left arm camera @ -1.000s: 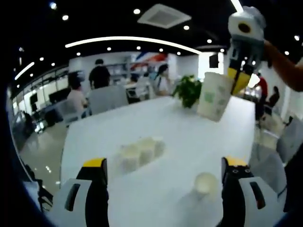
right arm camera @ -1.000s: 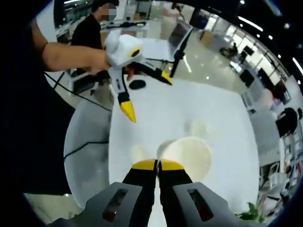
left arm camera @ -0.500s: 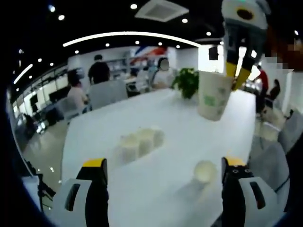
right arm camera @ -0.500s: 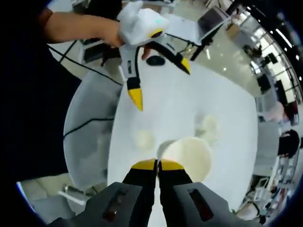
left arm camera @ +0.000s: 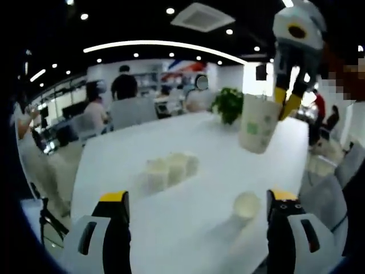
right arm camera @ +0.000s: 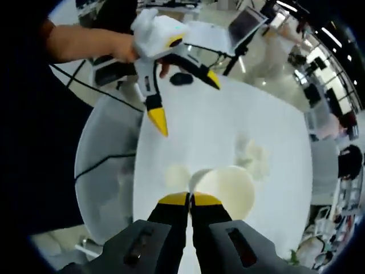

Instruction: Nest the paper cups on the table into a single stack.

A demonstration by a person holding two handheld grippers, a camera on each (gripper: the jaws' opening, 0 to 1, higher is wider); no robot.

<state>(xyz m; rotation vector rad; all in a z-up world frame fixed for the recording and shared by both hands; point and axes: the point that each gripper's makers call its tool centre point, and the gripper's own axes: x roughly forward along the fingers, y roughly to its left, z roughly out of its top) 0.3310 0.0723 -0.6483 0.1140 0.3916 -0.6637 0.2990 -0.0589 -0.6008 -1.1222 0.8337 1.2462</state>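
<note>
- The right claw (right arm camera: 191, 198) is pinching the rim of a paper cup (right arm camera: 227, 191) between its closed yellow-tipped jaws; in the left gripper view that same claw (left arm camera: 287, 97) is hanging above the counter (left arm camera: 205, 182) with the held cup (left arm camera: 258, 131) tilted beneath it.
- The left claw (left arm camera: 199, 200) is standing wide apart with nothing between its jaws; in the right gripper view it (right arm camera: 182, 97) is hovering over the near end of the counter (right arm camera: 228, 125), a person's hand (right arm camera: 122, 48) gripping its white body.
- The held cup is looking off-white and tapered, with a faint green print on its side and a round open mouth showing a plain pale interior.
- A cluster of three cups (left arm camera: 168, 170) is sitting upright near the middle of the counter, touching one another; they are blurred, so their print is not readable.
- A single cup (left arm camera: 246, 205) is standing apart, just beside the left claw's right jaw.
- The counter is appearing smooth, white and glossy.
- A leafy green plant (left arm camera: 228, 105) is sitting at the far end.
</note>
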